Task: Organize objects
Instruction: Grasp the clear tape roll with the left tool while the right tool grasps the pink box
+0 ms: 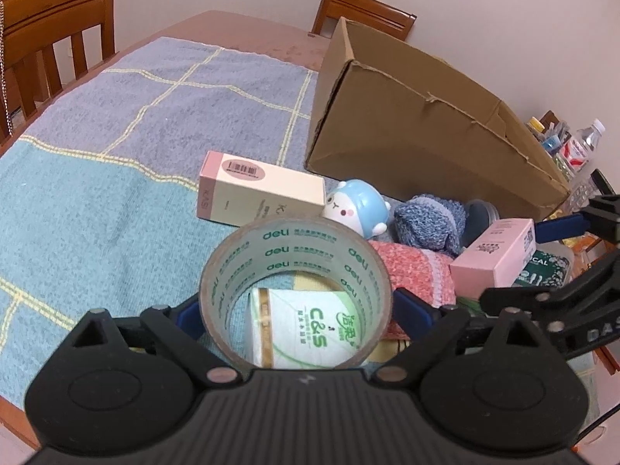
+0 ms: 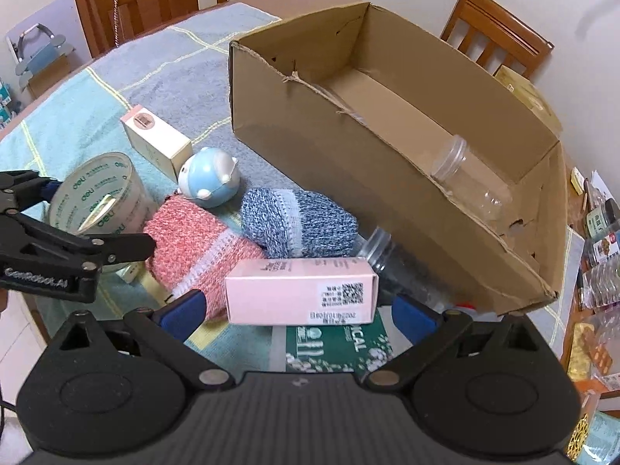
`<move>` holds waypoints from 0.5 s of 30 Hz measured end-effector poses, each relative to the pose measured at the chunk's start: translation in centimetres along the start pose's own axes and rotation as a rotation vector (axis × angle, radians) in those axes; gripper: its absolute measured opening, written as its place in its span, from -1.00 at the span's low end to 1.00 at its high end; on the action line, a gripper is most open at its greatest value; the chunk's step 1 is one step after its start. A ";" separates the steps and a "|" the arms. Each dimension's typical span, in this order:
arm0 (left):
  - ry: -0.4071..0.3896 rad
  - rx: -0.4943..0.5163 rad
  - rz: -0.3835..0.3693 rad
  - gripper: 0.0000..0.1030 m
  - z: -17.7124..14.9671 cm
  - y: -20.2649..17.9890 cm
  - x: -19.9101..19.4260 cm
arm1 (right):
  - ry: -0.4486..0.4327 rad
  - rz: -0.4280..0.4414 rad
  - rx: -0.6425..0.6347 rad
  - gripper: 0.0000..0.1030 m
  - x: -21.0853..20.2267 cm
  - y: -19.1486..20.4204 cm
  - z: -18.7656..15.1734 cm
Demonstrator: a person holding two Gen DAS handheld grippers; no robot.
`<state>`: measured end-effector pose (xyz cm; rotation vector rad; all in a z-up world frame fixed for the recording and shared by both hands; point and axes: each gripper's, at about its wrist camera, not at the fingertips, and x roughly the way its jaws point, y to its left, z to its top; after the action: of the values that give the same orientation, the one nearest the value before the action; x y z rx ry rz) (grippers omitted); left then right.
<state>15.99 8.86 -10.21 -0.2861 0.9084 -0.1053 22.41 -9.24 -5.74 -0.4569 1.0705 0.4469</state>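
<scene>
My left gripper (image 1: 296, 310) is shut on a roll of clear tape (image 1: 298, 252), which also shows in the right wrist view (image 2: 99, 197), held above the blue cloth. My right gripper (image 2: 298, 310) is open around a pink carton (image 2: 300, 296), which shows in the left wrist view too (image 1: 496, 252); its blue fingers (image 2: 182, 310) stand apart from the carton's ends. A cardboard box (image 2: 348, 162) lies behind, holding a clear plastic jar (image 2: 465, 178). A cream carton (image 1: 259, 193), a blue toy (image 1: 356, 203), a blue knit roll (image 2: 294, 221) and a red knit roll (image 2: 201, 248) lie between.
A tissue pack (image 1: 298, 325) lies under the tape roll. A green packet (image 2: 333, 345) lies under the pink carton, with a second clear jar (image 2: 379, 248) beside it. Wooden chairs (image 1: 54, 35) ring the table. Bottles and packets (image 2: 600, 244) crowd the right edge.
</scene>
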 end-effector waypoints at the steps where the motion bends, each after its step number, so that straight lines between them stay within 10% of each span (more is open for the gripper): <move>1: -0.001 0.002 -0.001 0.83 0.0 0.0 0.0 | 0.004 -0.003 -0.001 1.00 0.3 0.1 0.1; 15: 0.022 0.030 0.008 0.71 0.8 -0.2 0.2 | 0.039 -0.026 -0.033 0.88 2.6 0.3 1.0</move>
<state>16.73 8.82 -9.88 -0.2540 0.9288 -0.1151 24.01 -8.07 -7.69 -0.5101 1.0953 0.4342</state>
